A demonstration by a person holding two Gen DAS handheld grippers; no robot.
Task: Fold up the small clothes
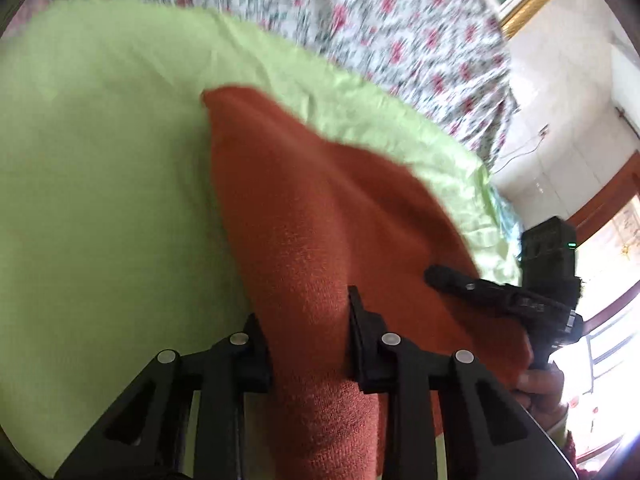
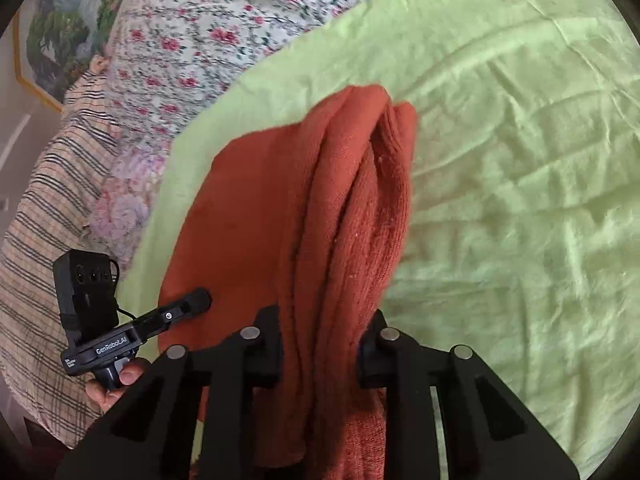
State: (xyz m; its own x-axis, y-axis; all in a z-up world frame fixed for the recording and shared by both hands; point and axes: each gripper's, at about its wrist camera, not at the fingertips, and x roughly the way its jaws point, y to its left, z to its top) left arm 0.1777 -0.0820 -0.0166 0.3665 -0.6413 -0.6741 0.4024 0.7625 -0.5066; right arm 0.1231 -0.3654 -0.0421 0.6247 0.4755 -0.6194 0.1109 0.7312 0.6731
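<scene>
Two grippers — left gripper and right gripper — pinch the rust-orange knitted garment at lower centre, over the pale green sheet; mid-fold — next, carry both held edges across evenly.

Left gripper closed on a bunched fold of the rust-orange cloth, pads pressing both sides. Cloth lies on a light green sheet. Right of the cloth, right gripper has its tip on the cloth's edge, hand below it. Floral bedcover beyond the sheet.
</scene>
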